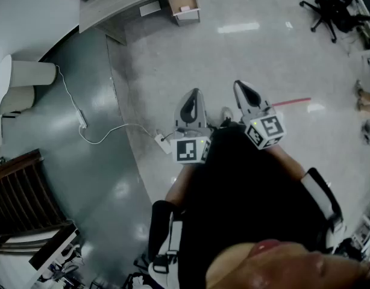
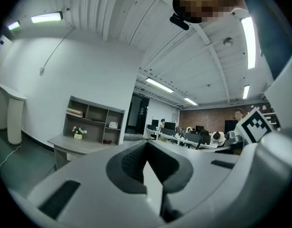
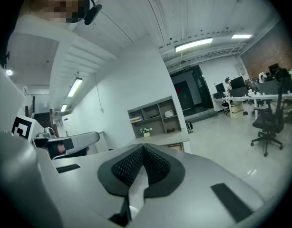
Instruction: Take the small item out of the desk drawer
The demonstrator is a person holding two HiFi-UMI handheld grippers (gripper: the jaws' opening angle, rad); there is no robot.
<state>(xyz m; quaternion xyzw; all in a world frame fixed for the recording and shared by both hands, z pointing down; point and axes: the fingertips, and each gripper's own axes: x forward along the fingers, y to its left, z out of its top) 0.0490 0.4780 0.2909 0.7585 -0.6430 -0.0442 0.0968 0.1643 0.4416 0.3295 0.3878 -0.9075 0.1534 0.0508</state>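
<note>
The grey desk (image 1: 134, 0) stands far off at the top of the head view, with a small drawer unit (image 1: 184, 6) at its right end. No small item shows. I hold both grippers close to my chest, pointing out over the floor. My left gripper (image 1: 191, 98) is shut with nothing between its pads. My right gripper (image 1: 244, 89) is also shut and empty. In the left gripper view the left gripper (image 2: 147, 159) points toward the desk (image 2: 77, 145) and its shelf unit. In the right gripper view the right gripper (image 3: 142, 164) faces the same desk (image 3: 160, 137).
A white power strip with its cable (image 1: 82, 120) lies on the dark floor at left. White cylinders (image 1: 29, 74) stand by the wall. An office chair (image 1: 329, 8) is at the top right, and a red floor line (image 1: 291, 102) runs beside my right gripper.
</note>
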